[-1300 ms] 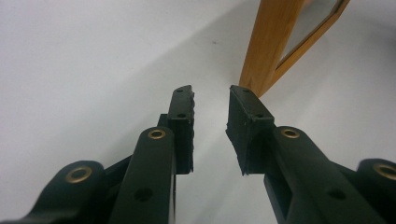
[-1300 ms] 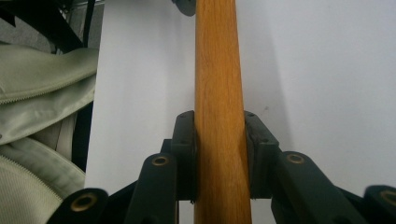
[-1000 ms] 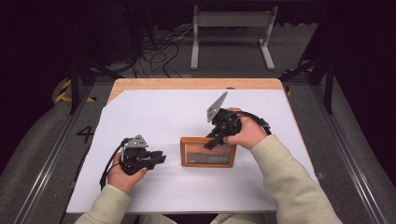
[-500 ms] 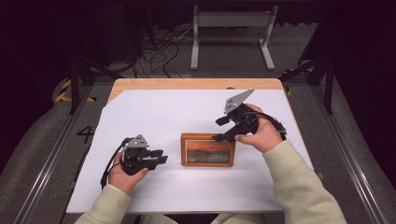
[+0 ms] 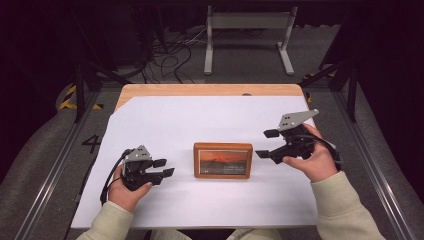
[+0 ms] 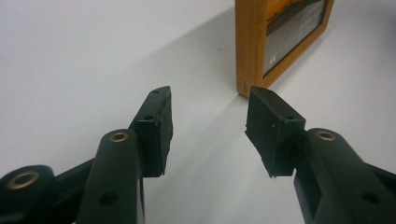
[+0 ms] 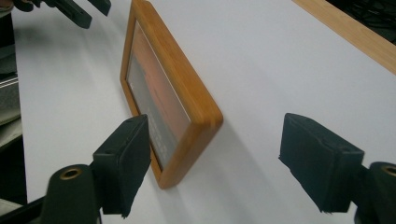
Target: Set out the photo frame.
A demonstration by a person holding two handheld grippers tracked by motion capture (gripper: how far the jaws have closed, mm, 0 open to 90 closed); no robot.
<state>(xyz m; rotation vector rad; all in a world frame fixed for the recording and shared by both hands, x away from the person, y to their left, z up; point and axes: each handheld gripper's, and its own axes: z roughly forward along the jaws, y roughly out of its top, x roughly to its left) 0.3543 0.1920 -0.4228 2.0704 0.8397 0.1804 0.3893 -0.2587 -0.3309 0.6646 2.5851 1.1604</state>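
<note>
A wooden picture frame [image 5: 223, 160] with an orange picture lies flat on the white sheet [image 5: 210, 120] at the table's middle. My left gripper [image 5: 165, 167] rests on the sheet left of the frame, open and pointing at it, a short gap away. In the left gripper view the frame's corner [image 6: 280, 42] sits just beyond the open left gripper [image 6: 210, 116]. My right gripper [image 5: 266, 144] hovers open just right of the frame, holding nothing. The right gripper view has the frame [image 7: 173, 93] lying ahead of the widely spread right gripper [image 7: 217, 135], with the left gripper [image 7: 74, 11] beyond it.
The white sheet covers most of a wooden table, whose bare strip [image 5: 210, 90] runs along the far edge. Beyond the table are floor cables [image 5: 175, 50] and a metal stand [image 5: 247, 30]. Dark rails flank both sides.
My right gripper has drawn back to the right, from over the frame's upper right corner to a spot beside it. The frame and the left gripper have stayed put.
</note>
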